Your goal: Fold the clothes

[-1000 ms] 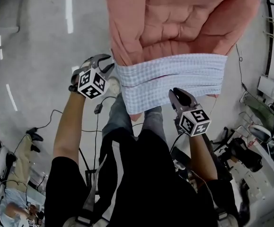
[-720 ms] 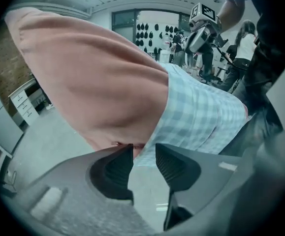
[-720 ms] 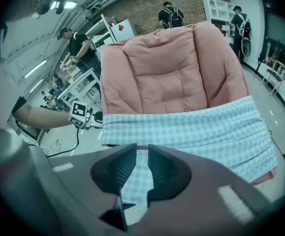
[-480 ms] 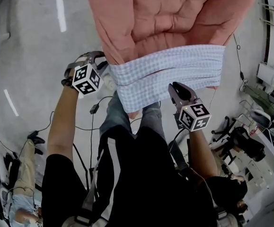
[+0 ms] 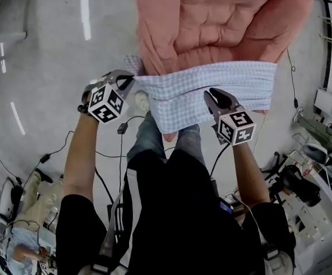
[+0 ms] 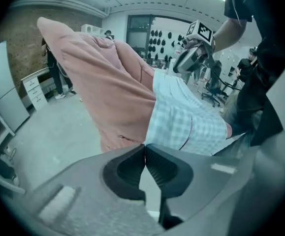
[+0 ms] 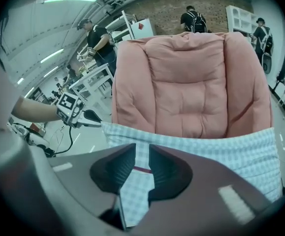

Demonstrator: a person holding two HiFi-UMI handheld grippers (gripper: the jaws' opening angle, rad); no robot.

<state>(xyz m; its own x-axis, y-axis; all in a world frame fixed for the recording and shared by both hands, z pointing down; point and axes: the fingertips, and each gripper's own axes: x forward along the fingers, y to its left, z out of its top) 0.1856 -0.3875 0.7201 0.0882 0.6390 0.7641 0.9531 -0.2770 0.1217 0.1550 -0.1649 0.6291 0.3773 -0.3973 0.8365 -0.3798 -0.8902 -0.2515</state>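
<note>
Room: workshop with a grey floor (image 5: 45, 56) and cables trailing over it; other people stand well off in both gripper views
Left gripper (image 6: 144, 150): clenched; its jaws have just been closing, and the tips now meet at the cloth's left corner with what looks like a thin nip of fabric between them
Right gripper (image 7: 142, 156): grasping the cloth; checked fabric with a thin red line across it fills the gap between the pads, on the near edge towards the right
Cloth (image 5: 211, 82): light checked garment, already doubled into a band, stretched between the two grippers and resting against the near end of the chair
Chair (image 5: 223, 22): pink, quilted and soft, a chair back by its look; it bears the cloth's far side
Step in hand: judged to be taking both near points before carrying the edge over for the next fold
Progress: judged partway; one fold shows, and the band is not yet a compact stack
Method: keep both grippers level and the band lightly taut, move them together, and lay the edge square on the layer beneath
Check: the left hold looks shallow; confirm it carries all layers before lifting
Risk: uneven pull would skew the fold, and the soft chair gives poor backing for pressing a crease
</note>
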